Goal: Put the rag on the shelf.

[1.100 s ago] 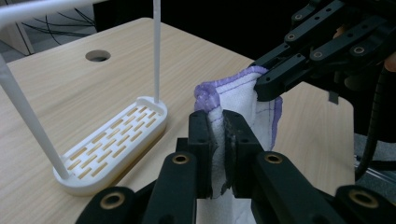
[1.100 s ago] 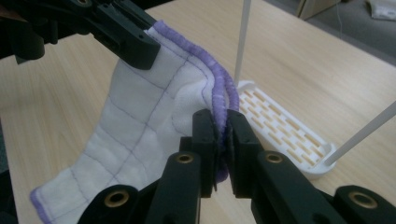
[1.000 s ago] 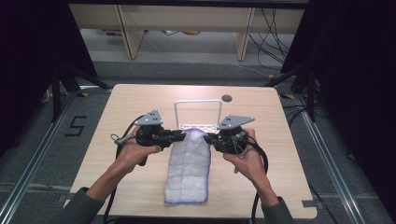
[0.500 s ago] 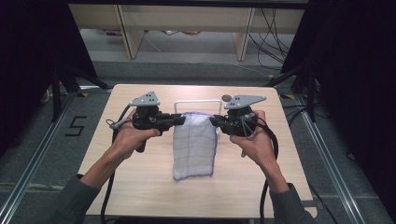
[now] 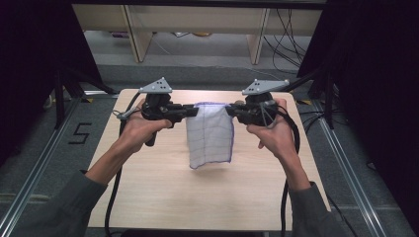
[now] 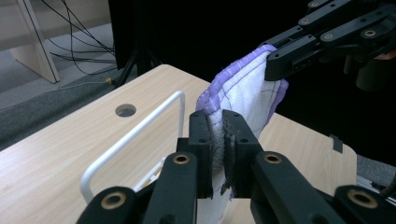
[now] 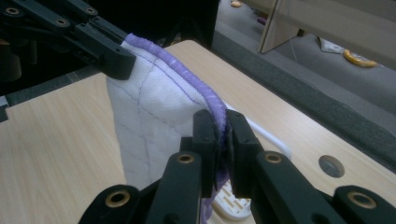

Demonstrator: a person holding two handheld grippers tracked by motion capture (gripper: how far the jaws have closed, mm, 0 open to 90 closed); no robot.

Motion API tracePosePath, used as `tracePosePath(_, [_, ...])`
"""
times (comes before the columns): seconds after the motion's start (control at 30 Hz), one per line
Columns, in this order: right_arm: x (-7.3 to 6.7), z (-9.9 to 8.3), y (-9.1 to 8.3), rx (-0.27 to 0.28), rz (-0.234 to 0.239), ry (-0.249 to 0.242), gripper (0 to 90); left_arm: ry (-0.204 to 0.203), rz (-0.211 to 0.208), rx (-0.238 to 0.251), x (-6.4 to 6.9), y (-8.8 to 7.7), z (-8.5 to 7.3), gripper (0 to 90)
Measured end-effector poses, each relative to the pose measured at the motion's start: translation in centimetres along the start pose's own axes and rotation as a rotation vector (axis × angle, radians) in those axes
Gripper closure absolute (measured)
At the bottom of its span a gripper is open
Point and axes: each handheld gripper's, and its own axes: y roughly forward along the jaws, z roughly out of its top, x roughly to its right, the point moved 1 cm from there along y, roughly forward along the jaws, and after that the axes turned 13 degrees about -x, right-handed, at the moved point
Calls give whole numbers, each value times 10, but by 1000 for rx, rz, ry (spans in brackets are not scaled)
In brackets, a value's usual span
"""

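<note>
Our left gripper (image 5: 193, 111) and right gripper (image 5: 231, 111) each clamp a top corner of the white cloth (image 5: 210, 134). We have raised it off the table (image 5: 148, 197); it now hangs clear, ready for the white rack (image 6: 135, 135) behind.

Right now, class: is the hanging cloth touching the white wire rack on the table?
Cannot tell. In the left gripper view the cloth hangs beside the rack, but the left gripper hides its lower edge.

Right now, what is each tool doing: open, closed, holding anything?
Left tool: closed on the upper left corner of the white cloth.
Right tool: closed on the cloth's purple-edged upper right corner.
</note>
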Motion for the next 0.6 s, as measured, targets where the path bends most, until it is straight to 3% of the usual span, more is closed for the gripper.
tracePosePath(0.27, [12, 14, 0, 10, -10, 12, 841, -8, 20, 29, -10, 0, 14, 823])
tracePosePath(0.5, [23, 31, 6, 21, -12, 43, 841, -50, 46, 36, -26, 0, 29, 823])
tracePosePath(0.6, [27, 36, 7, 34, -22, 31, 841, -49, 49, 43, -27, -2, 33, 823])
